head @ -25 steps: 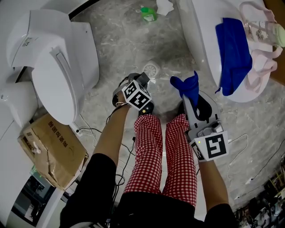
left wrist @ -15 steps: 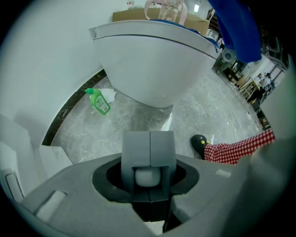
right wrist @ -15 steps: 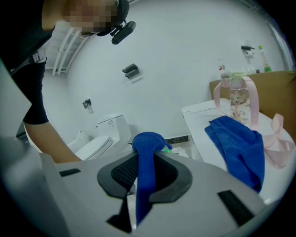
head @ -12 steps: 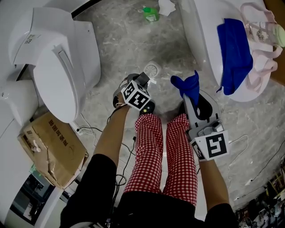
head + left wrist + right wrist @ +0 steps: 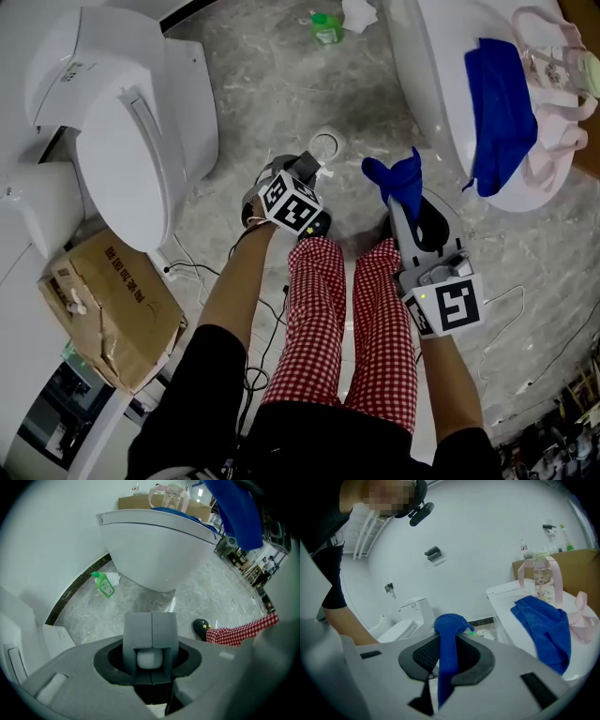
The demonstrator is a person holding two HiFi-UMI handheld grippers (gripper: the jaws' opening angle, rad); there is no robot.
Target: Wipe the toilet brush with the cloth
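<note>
The left gripper (image 5: pixel 150 656), in its own view, clamps the toilet brush (image 5: pixel 151 629) by its grey handle. In the right gripper view, the right gripper (image 5: pixel 446 656) pinches the blue cloth (image 5: pixel 448 626). In the head view, cloth and brush are apart, so wiping seems not begun. Next the cloth must meet the brush. Since a second ago, both grippers have hardly moved.

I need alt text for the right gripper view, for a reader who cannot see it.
The right gripper is shut on a blue cloth. At right, a second blue cloth lies on a white fixture near a clear bottle.
</note>
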